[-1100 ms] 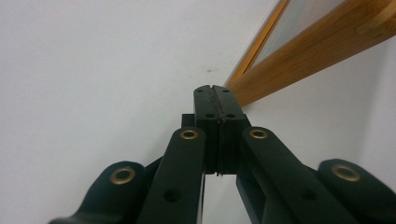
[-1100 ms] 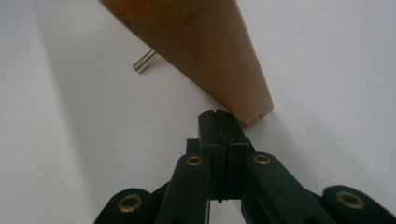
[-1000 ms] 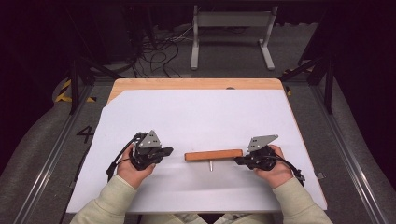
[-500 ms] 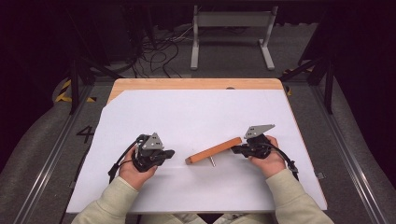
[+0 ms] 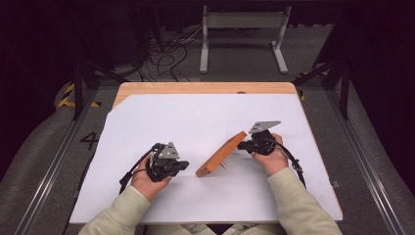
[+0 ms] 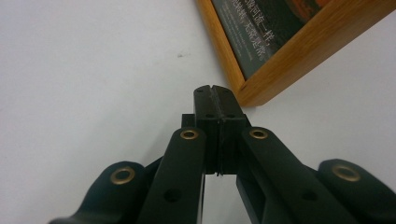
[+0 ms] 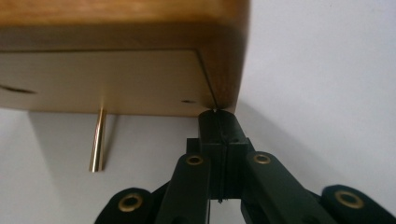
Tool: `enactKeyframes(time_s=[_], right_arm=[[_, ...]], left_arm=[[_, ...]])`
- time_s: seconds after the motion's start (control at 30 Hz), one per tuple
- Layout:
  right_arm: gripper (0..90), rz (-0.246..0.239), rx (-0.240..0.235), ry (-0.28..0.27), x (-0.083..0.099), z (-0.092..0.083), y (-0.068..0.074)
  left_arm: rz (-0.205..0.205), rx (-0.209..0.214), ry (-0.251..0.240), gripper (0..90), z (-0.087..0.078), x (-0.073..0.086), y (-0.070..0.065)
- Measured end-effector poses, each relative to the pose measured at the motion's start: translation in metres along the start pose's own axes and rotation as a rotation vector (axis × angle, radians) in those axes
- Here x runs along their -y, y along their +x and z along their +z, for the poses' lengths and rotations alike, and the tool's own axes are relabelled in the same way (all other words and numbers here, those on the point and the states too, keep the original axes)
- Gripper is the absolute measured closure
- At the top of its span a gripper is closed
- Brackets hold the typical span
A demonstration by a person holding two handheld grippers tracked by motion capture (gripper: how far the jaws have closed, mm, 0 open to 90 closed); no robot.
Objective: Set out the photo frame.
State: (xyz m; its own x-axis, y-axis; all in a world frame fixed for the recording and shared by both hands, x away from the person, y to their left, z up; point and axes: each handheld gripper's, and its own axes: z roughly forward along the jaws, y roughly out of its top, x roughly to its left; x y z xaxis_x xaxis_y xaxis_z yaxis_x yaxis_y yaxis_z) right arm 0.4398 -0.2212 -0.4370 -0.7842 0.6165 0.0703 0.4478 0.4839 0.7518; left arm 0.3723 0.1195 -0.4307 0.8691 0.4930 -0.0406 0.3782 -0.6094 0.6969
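White sheet (image 5: 195, 122) covering a wooden table (image 5: 205, 88), tangled cables (image 5: 166, 54) and metal stand (image 5: 242, 22) behind

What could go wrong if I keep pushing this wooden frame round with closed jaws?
1. The right gripper only presses its shut tips against the back corner of the wooden picture frame; nothing is clamped, so the tips could slide off the corner.
2. The frame stands propped on a thin brass leg; a harder shove might tip it flat.
3. The frame's near corner lies just beside the shut left gripper; more turning may knock into it.
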Motion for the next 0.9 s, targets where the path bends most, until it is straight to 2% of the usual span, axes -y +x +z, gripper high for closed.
enactKeyframes(time_s=[0.17,0.3,0.47,0.57,0.6,0.67,0.7,0.77,0.9], right_arm=[[90.0,0.010,0.018,-0.003,-0.007,0.008,0.002],[90.0,0.026,0.035,-0.004,-0.005,0.002,0.001],[90.0,0.019,0.057,-0.014,-0.003,-0.013,0.001],[90.0,0.010,0.068,-0.033,0.001,-0.029,0.003],[90.0,0.010,0.068,-0.033,0.001,-0.029,0.003],[90.0,0.015,0.072,-0.044,0.005,-0.038,0.003],[90.0,0.018,0.074,-0.051,0.006,-0.041,0.003],[90.0,0.021,0.077,-0.062,0.009,-0.050,0.004],[90.0,0.025,0.089,-0.077,0.014,-0.065,0.006]], left_arm=[[-0.012,0.020,0.011,90.0,0.007,-0.002,0.000],[-0.017,0.031,0.024,90.0,0.016,-0.005,-0.002],[-0.026,0.027,0.049,90.0,0.027,-0.008,-0.003],[-0.028,0.054,0.060,90.0,0.032,-0.010,-0.004],[-0.021,0.067,0.062,90.0,0.034,-0.010,-0.005],[0.007,0.051,0.081,90.0,0.037,-0.012,-0.010],[0.009,0.056,0.086,90.0,0.038,-0.013,-0.011],[0.001,0.087,0.089,90.0,0.038,-0.013,-0.011],[0.030,0.115,0.092,90.0,0.041,-0.015,-0.021]])
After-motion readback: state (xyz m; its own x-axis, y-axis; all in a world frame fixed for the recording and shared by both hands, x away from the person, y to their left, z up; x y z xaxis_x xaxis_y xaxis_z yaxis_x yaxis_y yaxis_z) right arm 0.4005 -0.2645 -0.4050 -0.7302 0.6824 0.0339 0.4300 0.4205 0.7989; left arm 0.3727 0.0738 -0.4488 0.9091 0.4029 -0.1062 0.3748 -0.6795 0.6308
